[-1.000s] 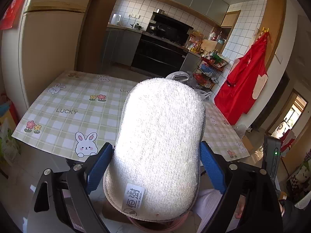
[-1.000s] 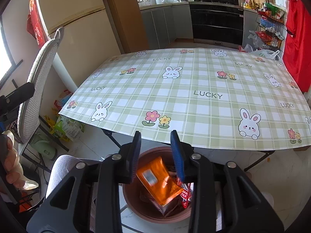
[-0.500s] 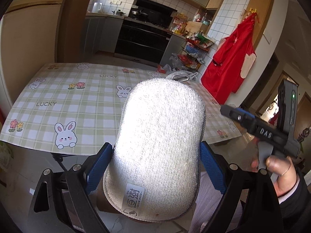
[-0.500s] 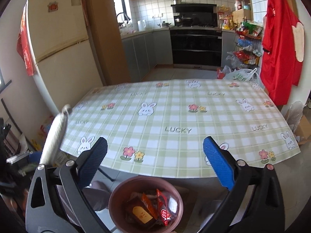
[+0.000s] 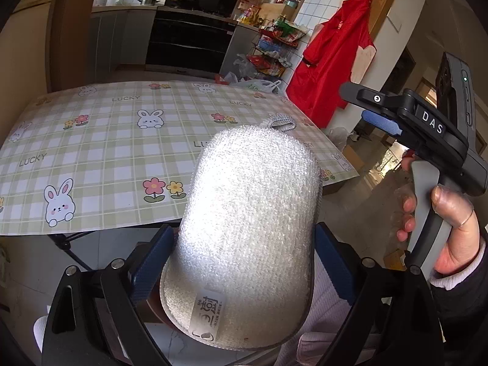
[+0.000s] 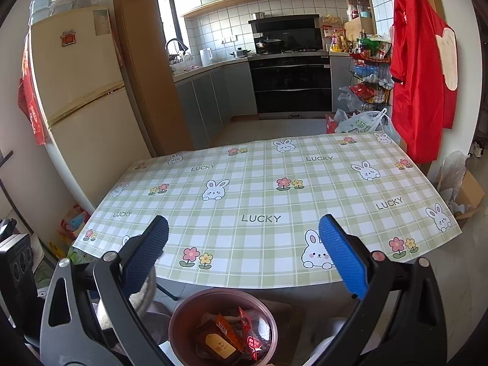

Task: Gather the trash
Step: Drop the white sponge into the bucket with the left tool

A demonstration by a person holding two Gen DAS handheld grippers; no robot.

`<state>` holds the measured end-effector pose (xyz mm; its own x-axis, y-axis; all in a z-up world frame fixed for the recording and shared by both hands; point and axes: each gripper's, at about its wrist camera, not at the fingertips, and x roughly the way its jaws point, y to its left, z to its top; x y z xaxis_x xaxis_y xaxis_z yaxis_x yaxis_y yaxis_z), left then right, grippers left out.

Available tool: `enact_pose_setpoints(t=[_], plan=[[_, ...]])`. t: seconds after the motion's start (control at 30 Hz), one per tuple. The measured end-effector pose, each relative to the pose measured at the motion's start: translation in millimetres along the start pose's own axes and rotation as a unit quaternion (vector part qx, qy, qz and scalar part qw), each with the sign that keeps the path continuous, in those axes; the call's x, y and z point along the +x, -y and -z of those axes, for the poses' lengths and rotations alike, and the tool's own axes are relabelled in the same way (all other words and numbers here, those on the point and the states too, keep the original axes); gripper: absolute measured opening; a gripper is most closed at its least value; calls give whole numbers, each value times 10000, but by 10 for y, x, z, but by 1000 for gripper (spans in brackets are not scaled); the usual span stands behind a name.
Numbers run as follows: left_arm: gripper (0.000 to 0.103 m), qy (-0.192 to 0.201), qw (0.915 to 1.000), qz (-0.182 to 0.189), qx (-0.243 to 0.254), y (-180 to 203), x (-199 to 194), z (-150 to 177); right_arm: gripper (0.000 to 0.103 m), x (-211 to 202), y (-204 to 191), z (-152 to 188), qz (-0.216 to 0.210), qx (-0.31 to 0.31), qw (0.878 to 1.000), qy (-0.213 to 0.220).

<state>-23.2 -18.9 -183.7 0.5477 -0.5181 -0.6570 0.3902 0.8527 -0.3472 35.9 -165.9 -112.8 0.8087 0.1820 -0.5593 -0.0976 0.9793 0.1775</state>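
Trash (image 6: 227,337): wrappers, among them an orange packet and a red one, lie inside the brown round bin (image 6: 180,326) at the bottom centre of the right wrist view, below the near edge of the table (image 6: 262,201). The tablecloth, printed with rabbits and flowers, shows no litter in either view.

Right gripper (image 6: 244,253): jaws spread wide apart, nothing between them, above the bin.

Left gripper (image 5: 241,262): jaws clamped on the sides of a white scrubbing pad (image 5: 247,222), which fills the centre of the left wrist view and hides the bin beneath it.

Risks, as judged: the pad is soft and held only by its edges, so a loosened grip could drop it among the wrappers; the bin stands on the floor close to the person's legs and could be knocked over, spilling its contents.
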Motion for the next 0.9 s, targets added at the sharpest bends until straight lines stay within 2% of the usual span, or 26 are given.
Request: enact_pose_setpoints(t=[0.1,0.37,0.63,0.9], plan=[[94,-20,9999,112,31,27,44,-6,97,14,21,15,-6,25,10000,-21],[95,212,9997,-34,-152,-81,-39,-92,97,41,9,31,-19,18,10000,-89],[95,717,9954,-633,-27,-78,-394,-269,97,-54,-169,62,-48,-313,9993,-216],[97,1282,9834,-1266,227,46,-840,-440,97,-362,-346,36,-66,-605,9980,-157]])
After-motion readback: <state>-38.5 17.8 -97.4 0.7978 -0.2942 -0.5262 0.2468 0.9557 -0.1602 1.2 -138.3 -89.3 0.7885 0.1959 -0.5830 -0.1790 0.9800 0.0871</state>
